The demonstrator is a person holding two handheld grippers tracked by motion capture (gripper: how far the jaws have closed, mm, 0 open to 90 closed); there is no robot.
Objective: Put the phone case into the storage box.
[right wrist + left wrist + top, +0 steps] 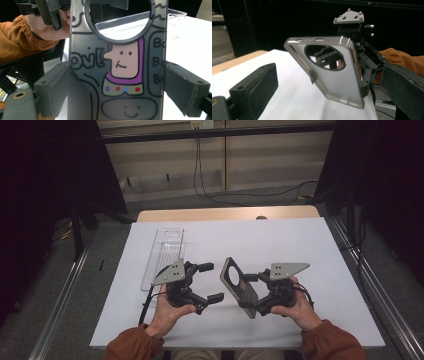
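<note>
- White table: the phone case stands on edge above its middle, clamped across its width by the right gripper.
- Clear plastic box lies to the left.
- Left gripper: jaws apart, empty, near the case.
- Case: probably light, flexible and slick; best gripped by the side rims. Smoky translucent, round camera cutout, cartoon print.

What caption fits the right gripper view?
Right claw shut on cartoon phone case.
</note>
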